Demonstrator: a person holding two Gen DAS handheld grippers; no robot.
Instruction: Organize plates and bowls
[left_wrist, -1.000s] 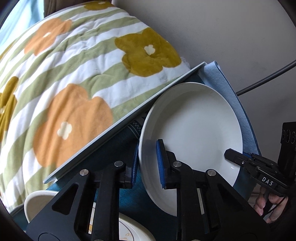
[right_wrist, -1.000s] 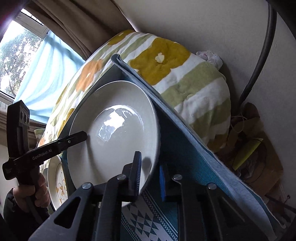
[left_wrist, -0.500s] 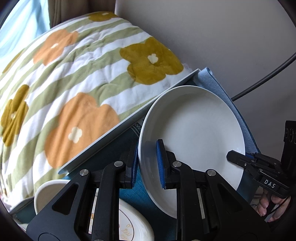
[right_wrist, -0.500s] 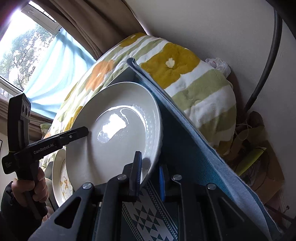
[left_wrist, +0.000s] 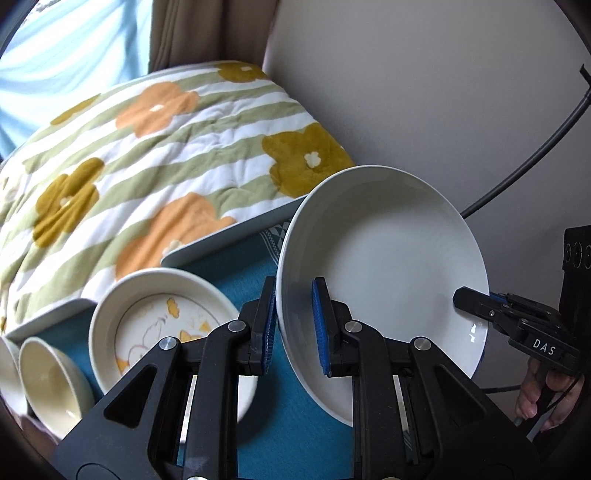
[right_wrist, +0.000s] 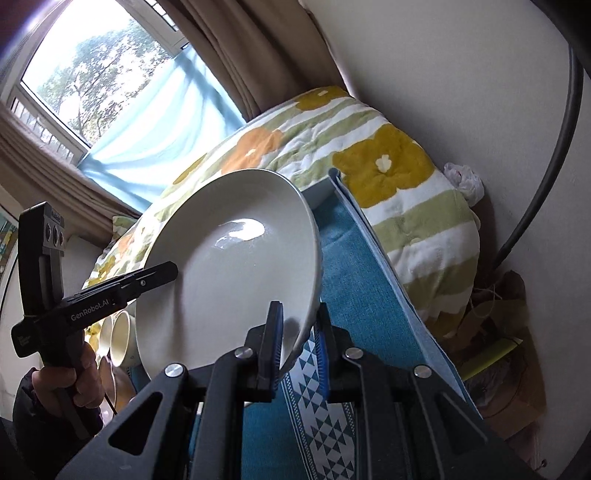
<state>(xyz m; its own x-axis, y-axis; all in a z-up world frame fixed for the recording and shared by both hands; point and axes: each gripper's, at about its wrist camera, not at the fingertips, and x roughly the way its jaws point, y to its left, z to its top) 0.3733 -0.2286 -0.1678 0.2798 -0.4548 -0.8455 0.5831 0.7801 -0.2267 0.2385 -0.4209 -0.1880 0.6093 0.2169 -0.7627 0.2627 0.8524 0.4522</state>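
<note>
A large white plate (left_wrist: 384, 266) is held tilted in the air between two hand-held tongs, one on each side of its rim. The left tongs (left_wrist: 293, 328) are clamped on the plate's near-left rim, one blue pad (left_wrist: 319, 325) pressing the inside face and the other behind the rim. Across the plate from them, the right tongs (right_wrist: 297, 349) are clamped on the opposite rim, again with a pad on each face; in the left view their black tips reach onto the plate's far right edge, with a hand (left_wrist: 543, 398) gripping their handle below. In the right view the left tongs reach in from the left, gripped by the other hand (right_wrist: 70, 380). Below the plate lies a teal cloth (left_wrist: 291, 424) with a white triangle pattern on a table. To the left of the left tongs, on the cloth, sits a shallow dish (left_wrist: 147, 325) with an orange drawing inside, and further left a cream bowl (left_wrist: 55, 380) lies tipped on its side. Beyond the table is a quilt (left_wrist: 147, 166) with green stripes and orange and mustard flowers, and past that a pale blue curtain (right_wrist: 147, 140) at a window.
</note>
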